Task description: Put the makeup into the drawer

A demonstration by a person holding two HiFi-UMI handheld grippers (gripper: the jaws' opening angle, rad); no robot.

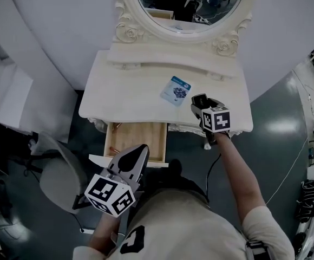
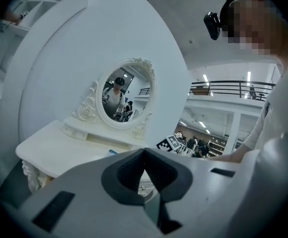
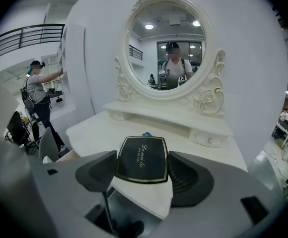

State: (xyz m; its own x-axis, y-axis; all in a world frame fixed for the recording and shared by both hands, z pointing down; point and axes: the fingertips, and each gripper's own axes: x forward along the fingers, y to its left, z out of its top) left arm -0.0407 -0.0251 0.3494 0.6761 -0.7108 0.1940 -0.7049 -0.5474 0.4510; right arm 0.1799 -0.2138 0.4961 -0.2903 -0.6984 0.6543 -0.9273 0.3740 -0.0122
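Our right gripper has its jaws clamped on a black compact, over the front right part of the bench. Our left gripper hangs at the front of the open drawer, jaws pressed together with nothing between them. A blue packet lies on the bench.

We hold our left grey two-jaw gripper low by our torso, jaws together, nothing between. Our right grey two-jaw gripper reaches out on a bare straight forearm, jaws clamped on a black square gold-edged compact.
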